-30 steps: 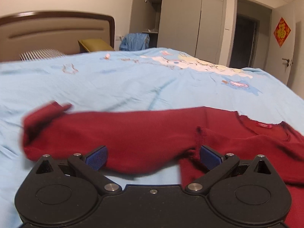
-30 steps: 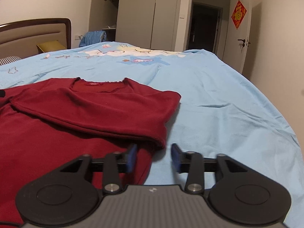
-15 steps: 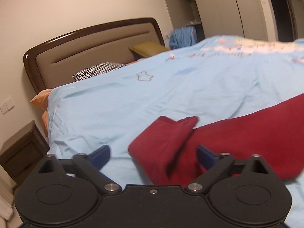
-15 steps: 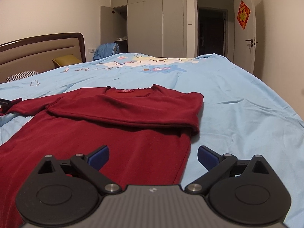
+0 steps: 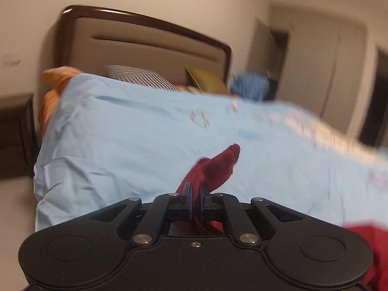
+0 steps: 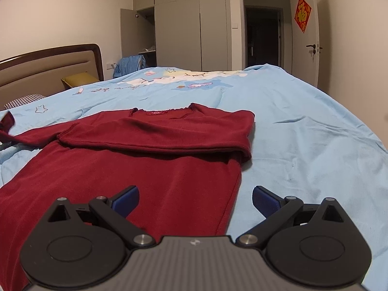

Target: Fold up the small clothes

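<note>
Dark red sweater (image 6: 150,169) flat on the light blue bed cover (image 6: 303,126), one sleeve pinched.

Left tongs (image 5: 196,194) clenched on the cuff of the left sleeve (image 5: 215,167), lifted a little above the cover, cuff end sticking out past the fingertips toward the headboard (image 5: 145,41). Right tongs (image 6: 195,200) released, spread wide, low over the right side edge of the sweater near the hem, touching no fabric. Right sleeve (image 6: 155,138) folded across the chest, under the collar.
</note>
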Motion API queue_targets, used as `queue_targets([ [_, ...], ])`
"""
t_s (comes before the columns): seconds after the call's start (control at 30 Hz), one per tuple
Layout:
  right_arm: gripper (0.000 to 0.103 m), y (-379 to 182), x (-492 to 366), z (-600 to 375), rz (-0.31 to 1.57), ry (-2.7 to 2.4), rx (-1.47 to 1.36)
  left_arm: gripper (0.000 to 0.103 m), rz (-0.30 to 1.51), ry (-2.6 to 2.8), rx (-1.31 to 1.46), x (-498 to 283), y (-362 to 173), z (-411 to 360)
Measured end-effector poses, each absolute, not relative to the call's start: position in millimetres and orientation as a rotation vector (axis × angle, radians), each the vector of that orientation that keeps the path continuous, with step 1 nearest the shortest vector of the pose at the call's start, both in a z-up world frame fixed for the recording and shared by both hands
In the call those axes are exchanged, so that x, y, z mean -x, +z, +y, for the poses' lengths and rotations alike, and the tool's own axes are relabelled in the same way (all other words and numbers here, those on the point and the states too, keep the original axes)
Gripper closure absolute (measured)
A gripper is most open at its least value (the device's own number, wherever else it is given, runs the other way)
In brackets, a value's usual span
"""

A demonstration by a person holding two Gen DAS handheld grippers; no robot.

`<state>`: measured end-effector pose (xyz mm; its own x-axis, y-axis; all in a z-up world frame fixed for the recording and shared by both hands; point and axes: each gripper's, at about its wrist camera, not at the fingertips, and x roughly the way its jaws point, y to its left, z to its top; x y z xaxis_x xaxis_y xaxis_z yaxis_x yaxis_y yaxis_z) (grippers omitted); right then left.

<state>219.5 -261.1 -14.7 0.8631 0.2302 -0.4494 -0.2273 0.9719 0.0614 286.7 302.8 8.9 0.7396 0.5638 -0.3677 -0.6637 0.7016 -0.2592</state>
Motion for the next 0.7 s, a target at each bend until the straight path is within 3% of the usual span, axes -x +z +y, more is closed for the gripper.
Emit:
queue_targets([
  [0.3,0.001,-19.3,-219.8,-267.8,0.485,0.228,-0.055,0.098,0.126,0.723,0.544,-254.9,4.6,310.9],
  [0.53,0.001,-17.7,-216.3,-270.7,0.469,0.223,-0.076,0.098,-0.008,0.549,0.409,-290.9,68.1,274.0],
  [0.7,0.001,-16.8,-213.8,-275.7,0.458,0.219,-0.099,0.099,-0.078,0.323,0.269,-328.6,117.6,204.9],
])
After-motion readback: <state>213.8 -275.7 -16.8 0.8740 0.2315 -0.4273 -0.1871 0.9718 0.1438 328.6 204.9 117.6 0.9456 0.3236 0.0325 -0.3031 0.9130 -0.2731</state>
